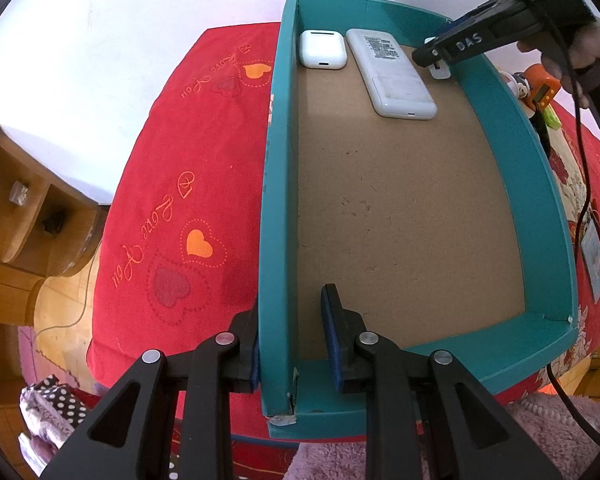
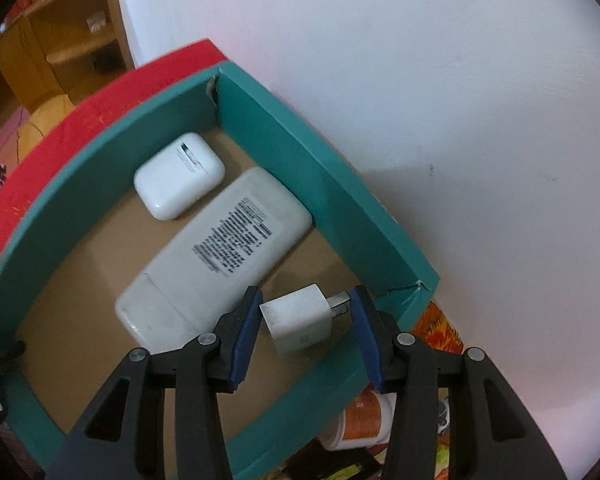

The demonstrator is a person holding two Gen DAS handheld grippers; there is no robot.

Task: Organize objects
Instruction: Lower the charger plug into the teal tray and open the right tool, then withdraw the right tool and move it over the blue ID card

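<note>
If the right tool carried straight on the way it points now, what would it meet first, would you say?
Probably the box's brown floor. The right tool points down into the teal box with the white charger plug between its pads, beside the power bank; depth is uncertain.

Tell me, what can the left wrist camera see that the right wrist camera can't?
Only the left wrist view shows the left hand-held gripper clamped on the teal box's wall, and the hearts on the red cloth. Only the right wrist view shows the white charger plug clearly, between the right hand-held gripper's pads. Both show the earbud case and power bank.
</note>
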